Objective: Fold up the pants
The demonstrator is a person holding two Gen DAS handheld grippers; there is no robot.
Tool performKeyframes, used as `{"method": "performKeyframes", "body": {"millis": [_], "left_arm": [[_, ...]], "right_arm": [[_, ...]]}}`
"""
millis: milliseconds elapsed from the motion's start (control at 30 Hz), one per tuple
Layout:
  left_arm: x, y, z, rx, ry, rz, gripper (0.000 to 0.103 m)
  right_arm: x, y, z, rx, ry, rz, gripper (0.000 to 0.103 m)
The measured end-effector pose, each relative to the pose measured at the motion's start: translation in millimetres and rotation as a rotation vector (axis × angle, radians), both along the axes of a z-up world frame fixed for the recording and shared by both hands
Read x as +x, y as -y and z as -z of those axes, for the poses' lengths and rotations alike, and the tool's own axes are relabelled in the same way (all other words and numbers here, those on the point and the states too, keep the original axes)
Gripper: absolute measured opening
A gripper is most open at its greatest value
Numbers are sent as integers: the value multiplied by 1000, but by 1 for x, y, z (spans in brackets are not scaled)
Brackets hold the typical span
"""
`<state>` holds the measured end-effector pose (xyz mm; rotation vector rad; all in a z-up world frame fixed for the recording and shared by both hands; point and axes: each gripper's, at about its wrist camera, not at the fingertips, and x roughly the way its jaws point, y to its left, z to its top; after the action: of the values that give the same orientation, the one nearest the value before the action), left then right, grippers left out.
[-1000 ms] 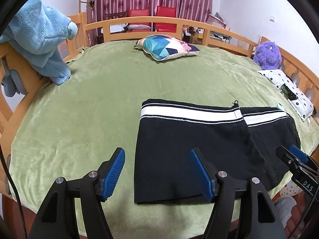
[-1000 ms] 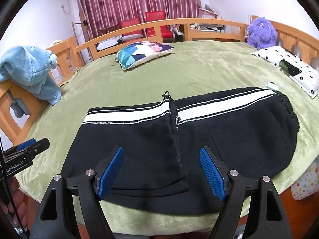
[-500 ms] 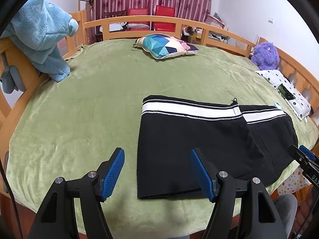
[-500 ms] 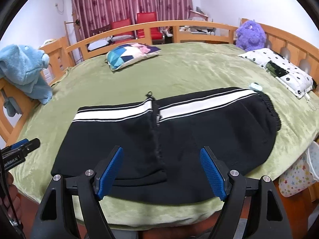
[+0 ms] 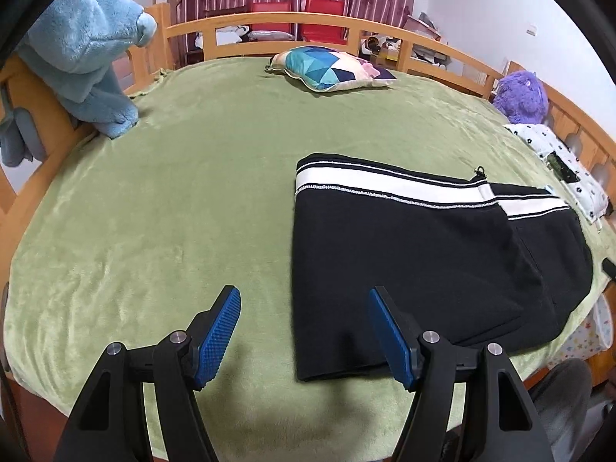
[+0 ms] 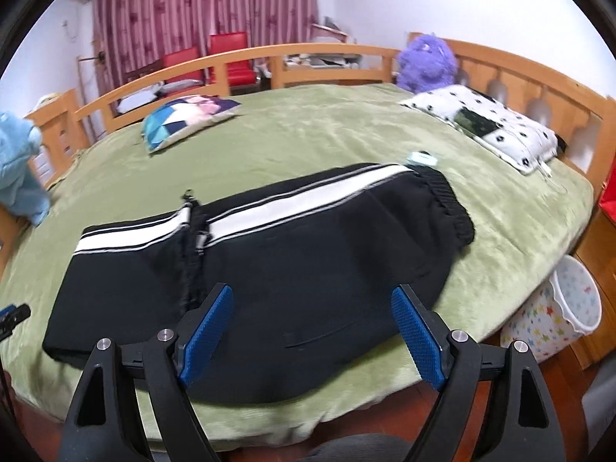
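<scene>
already the black pants (image 6: 292, 269) lie flat on the green blanket (image 5: 173, 200) near the front edge of the bed, toward its right front corner, with the leg ends doubled back over the thighs so the white side stripe (image 6: 269, 208) runs in two offset lengths along the far side. that placement looks deliberate: a half-length bundle set close to the front edge keeps both ends within easy reach for one more fold.

the left gripper (image 5: 304, 331) hangs over the bundle's left front corner, jaws wide and holding nothing, one blue pad over bare blanket and the other over black cloth, which suits a pinch on that folded edge. the right gripper (image 6: 312, 331) hovers above the middle of the front hem, empty too; its jaws have just been opening further, with cloth below them but nothing pressed between. the elastic waistband (image 6: 450, 208) sits at the right end, near the spotted pillow (image 6: 485, 127). likely next, each side takes an end and brings waist to fold.
</scene>
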<state>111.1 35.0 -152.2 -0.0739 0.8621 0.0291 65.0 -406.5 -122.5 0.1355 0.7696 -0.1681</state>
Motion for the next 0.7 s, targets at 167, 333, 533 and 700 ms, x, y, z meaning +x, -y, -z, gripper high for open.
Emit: {"method": "performKeyframes", "body": {"millis": [167, 333, 533, 700], "left_arm": [[6, 5, -2, -8, -22, 6, 62], [13, 9, -8, -59, -42, 33, 60], [18, 20, -13, -41, -42, 27, 60], [28, 28, -17, -33, -46, 24, 60]], "right_arm": [[7, 15, -2, -21, -10, 18, 84], [12, 21, -2, -23, -1, 9, 84], [20, 34, 8, 6, -13, 8, 84], [26, 46, 17, 21, -43, -12, 84]]}}
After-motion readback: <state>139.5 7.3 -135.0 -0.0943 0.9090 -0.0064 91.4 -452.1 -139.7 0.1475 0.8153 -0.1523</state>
